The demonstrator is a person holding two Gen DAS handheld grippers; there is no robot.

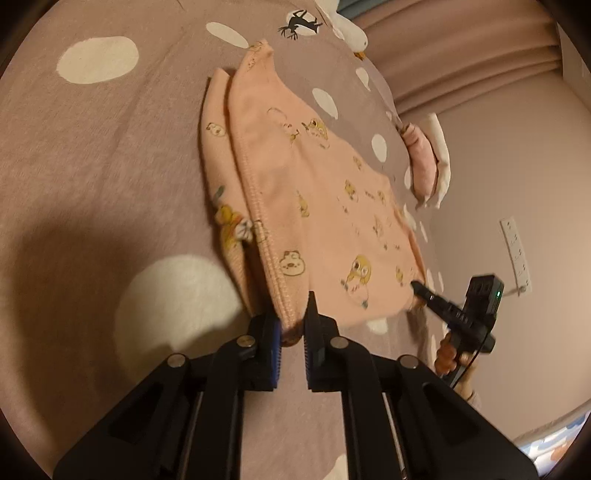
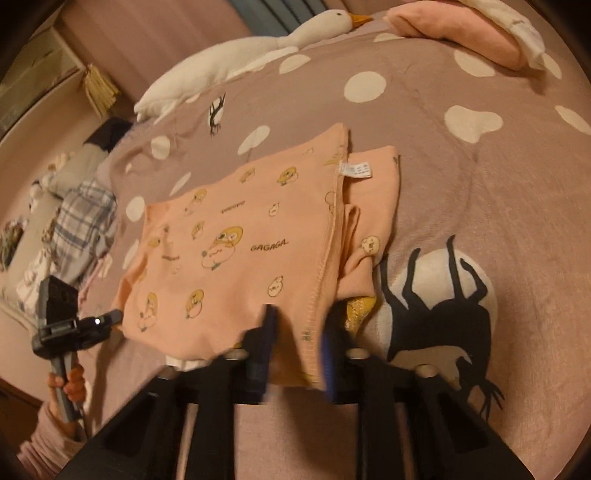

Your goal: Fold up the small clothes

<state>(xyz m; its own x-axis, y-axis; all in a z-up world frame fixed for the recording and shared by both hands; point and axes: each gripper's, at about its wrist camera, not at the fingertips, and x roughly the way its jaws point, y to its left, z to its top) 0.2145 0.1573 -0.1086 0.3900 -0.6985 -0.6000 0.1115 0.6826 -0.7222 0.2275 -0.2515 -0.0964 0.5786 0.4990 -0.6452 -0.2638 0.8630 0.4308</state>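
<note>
A small peach garment with yellow cartoon prints lies partly folded on the mauve dotted blanket. My left gripper is shut on the garment's hemmed near corner, the cloth pinched between its blue pads. In the right wrist view the same garment lies spread, a white label at its seam. My right gripper is shut on the garment's near hem. Each gripper shows in the other's view: the right one at the garment's far corner, the left one at its left corner.
A white plush goose lies at the blanket's far edge. A pink and white pillow sits at the far right. A plaid cloth pile lies left, off the bed. A wall power strip is at right.
</note>
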